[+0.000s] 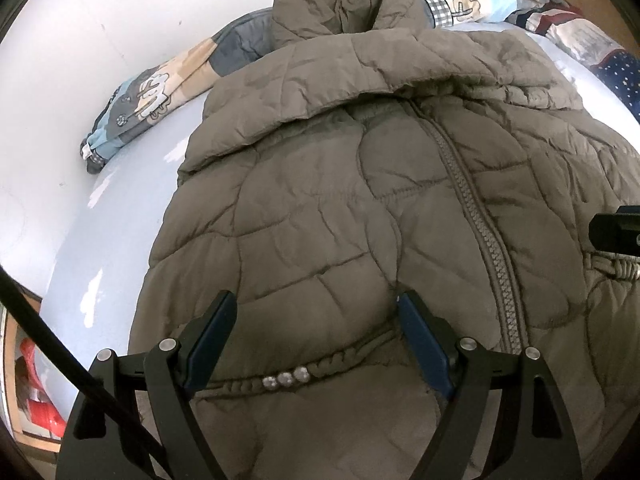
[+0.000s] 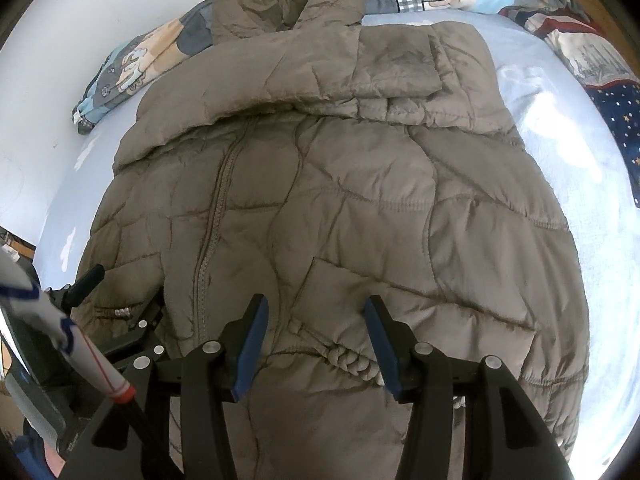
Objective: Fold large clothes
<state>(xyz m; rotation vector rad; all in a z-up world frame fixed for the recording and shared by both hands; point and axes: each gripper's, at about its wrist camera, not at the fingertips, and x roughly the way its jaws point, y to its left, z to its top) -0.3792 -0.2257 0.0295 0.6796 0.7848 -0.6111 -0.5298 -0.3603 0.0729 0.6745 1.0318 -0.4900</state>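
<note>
A large olive-brown quilted puffer jacket (image 1: 360,200) lies front up on a pale blue bed sheet (image 1: 112,208), zipper (image 1: 476,216) closed, hood (image 1: 340,4) at the far end. Both sleeves are folded across the chest. It fills the right wrist view too (image 2: 320,200). My left gripper (image 1: 316,304) is open just above the jacket's lower left front, over a pocket seam with three metal studs (image 1: 285,378). My right gripper (image 2: 316,308) is open above the lower right front, over a gathered pocket seam (image 2: 348,360). The left gripper also shows in the right wrist view (image 2: 120,308).
A patterned quilt (image 1: 160,92) is bunched along the white wall behind the jacket. More patterned bedding (image 2: 592,56) lies at the far right. The bed's left edge drops to a floor with red items (image 1: 36,392). A black cable (image 1: 60,344) crosses the left view.
</note>
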